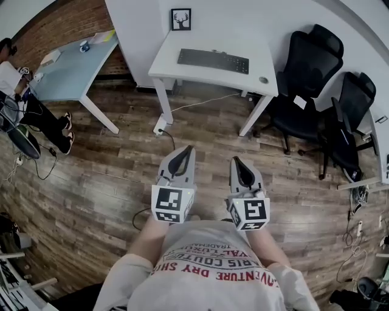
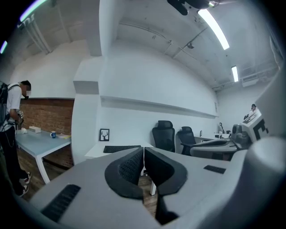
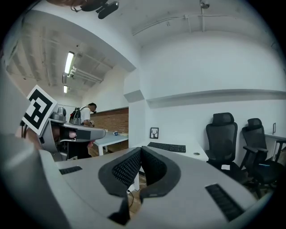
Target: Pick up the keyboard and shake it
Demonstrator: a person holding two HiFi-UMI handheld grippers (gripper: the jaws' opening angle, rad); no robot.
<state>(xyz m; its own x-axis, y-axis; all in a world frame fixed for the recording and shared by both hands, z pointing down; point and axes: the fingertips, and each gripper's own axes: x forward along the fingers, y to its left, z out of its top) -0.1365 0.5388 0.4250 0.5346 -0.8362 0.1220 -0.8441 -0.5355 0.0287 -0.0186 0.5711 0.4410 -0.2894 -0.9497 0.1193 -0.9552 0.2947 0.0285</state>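
Observation:
A black keyboard (image 1: pixel 213 60) lies on a white desk (image 1: pixel 170 58) at the far side of the room; it also shows small in the left gripper view as the keyboard (image 2: pixel 121 148) and in the right gripper view as the keyboard (image 3: pixel 167 146). My left gripper (image 1: pixel 186 150) and right gripper (image 1: pixel 235 161) are held side by side close to my chest, well short of the desk, over the wooden floor. Both are shut with nothing between their jaws. The left gripper (image 2: pixel 144 152) and right gripper (image 3: pixel 140 152) point toward the desk.
A small framed deer picture (image 1: pixel 181 19) stands at the desk's back. Two black office chairs (image 1: pixel 310 73) stand right of the desk. A light blue table (image 1: pixel 73 67) is at left, with a person (image 1: pixel 15 97) beside it. A cable (image 1: pixel 200 103) hangs under the desk.

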